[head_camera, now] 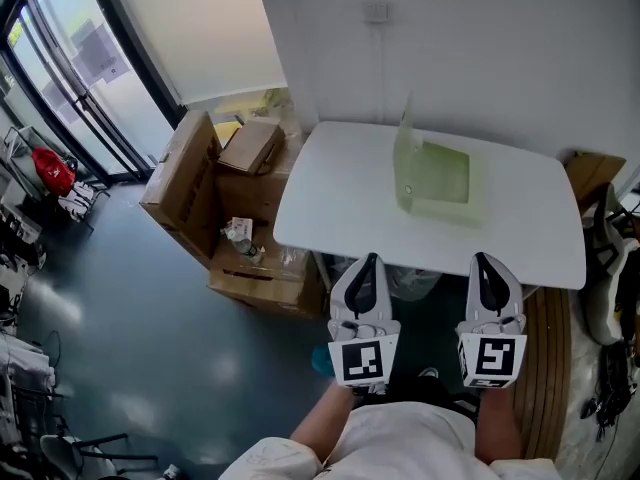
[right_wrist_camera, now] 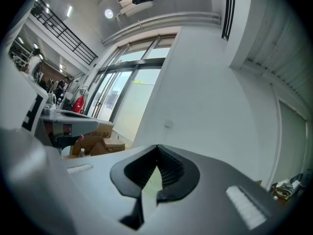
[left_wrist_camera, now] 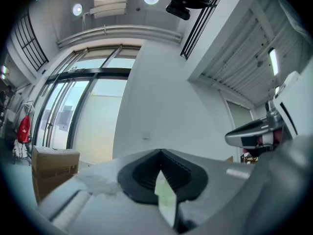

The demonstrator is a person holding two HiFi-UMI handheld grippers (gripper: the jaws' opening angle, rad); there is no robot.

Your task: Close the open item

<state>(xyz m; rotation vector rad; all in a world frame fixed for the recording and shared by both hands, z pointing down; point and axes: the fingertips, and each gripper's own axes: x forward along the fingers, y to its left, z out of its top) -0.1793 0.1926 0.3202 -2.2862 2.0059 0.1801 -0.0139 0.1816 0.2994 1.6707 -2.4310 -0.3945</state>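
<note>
The pale green plastic box (head_camera: 445,183) sits toward the far side of the white counter (head_camera: 330,198). Its hinged lid (head_camera: 404,148) stands upright along its left edge. The left tongs (head_camera: 368,261) and right tongs (head_camera: 483,260) are both pressed together and empty, at the counter's near edge and well short of the box. The reach likely comes first. Bring the left tongs to the lid's outer face and tip it rightward and down, while the right tongs brace the base against sliding.
</note>
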